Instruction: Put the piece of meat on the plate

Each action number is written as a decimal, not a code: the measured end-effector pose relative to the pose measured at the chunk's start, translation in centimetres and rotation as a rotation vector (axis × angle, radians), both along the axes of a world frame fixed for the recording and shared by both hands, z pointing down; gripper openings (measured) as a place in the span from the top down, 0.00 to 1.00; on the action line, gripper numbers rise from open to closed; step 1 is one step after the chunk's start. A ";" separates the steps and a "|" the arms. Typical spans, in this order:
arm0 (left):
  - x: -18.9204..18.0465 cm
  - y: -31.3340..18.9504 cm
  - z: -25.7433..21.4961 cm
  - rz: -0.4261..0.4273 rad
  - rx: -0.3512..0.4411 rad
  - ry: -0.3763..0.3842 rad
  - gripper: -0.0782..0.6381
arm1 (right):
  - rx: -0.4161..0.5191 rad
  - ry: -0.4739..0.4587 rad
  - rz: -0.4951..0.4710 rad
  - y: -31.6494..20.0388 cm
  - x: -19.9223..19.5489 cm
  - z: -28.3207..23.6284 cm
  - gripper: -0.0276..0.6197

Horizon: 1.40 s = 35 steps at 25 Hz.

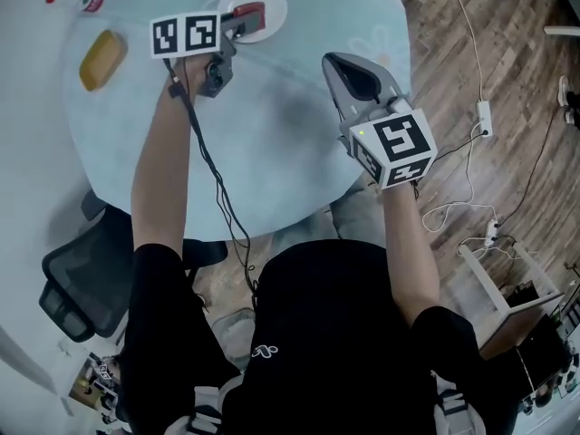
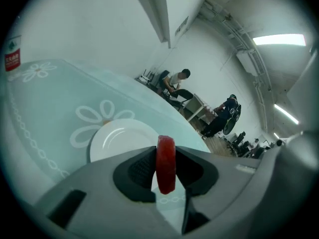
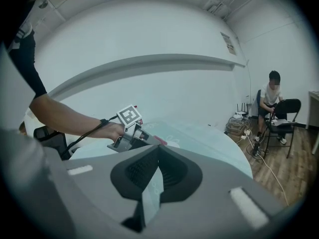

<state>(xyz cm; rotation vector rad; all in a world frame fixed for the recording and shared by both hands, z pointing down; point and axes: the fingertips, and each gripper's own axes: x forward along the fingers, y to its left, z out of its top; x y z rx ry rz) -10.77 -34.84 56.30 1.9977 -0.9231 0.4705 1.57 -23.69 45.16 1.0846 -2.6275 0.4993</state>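
A red piece of meat (image 2: 166, 163) is clamped upright between the pads of my left gripper (image 2: 166, 172). In the head view that gripper (image 1: 243, 18) reaches over the near edge of the white plate (image 1: 269, 9), with the meat (image 1: 250, 12) above the plate. The plate (image 2: 117, 139) lies just beyond the jaws in the left gripper view. My right gripper (image 1: 349, 78) hovers over the table's right side, its jaws met at the tips with nothing between them. The right gripper view shows it (image 3: 158, 153) pointing toward the left gripper (image 3: 133, 133).
The round pale-blue table (image 1: 272, 143) has flower prints. A yellow loaf-like item (image 1: 101, 59) and a small red-labelled container (image 1: 91, 1) lie at its far left. A black office chair (image 1: 86, 279) stands near left. Cables and a power strip (image 1: 485, 116) lie on the wooden floor. People sit far off.
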 end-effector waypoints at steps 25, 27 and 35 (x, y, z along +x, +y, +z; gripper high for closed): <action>-4.5 -2.4 4.9 -0.011 -0.164 -0.189 0.65 | -0.049 0.028 -0.067 1.3 -1.8 1.2 0.95; -5.2 -2.2 4.6 0.011 -0.135 -0.268 0.64 | -0.047 0.026 -0.080 1.8 -2.6 1.0 0.95; -7.6 0.2 1.8 0.037 0.000 -0.567 0.60 | -0.028 0.023 -0.122 4.6 -4.3 -0.6 0.95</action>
